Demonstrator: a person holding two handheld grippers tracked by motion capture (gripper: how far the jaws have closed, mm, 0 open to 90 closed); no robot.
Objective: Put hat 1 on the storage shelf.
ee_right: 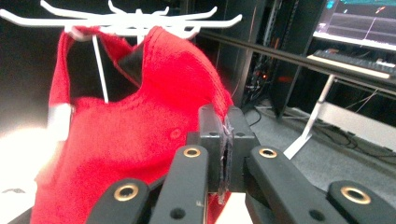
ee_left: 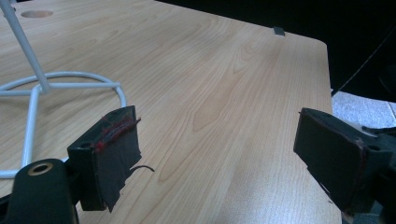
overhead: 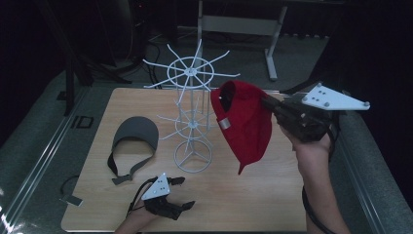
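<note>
Between the right gripper's (overhead: 269, 105) clamped jaws hangs the red cap (overhead: 243, 122).

Grey visor cap (overhead: 135, 132): left of centre on the table, strap open toward the lower left.
Wooden table (overhead: 253, 195): fills the middle.
Monitor (ee_right: 359, 21): upper right, lit.
Desk frame (overhead: 238, 23): top centre, beyond the table.

caps: 1 red cap (overhead: 246, 124); 1 grey visor (overhead: 135, 134); racks: 1 white rack (overhead: 192, 117)

The red cap (ee_right: 140, 140) hides part of the white rack (ee_right: 121, 21), its lower edge cut off.
</note>
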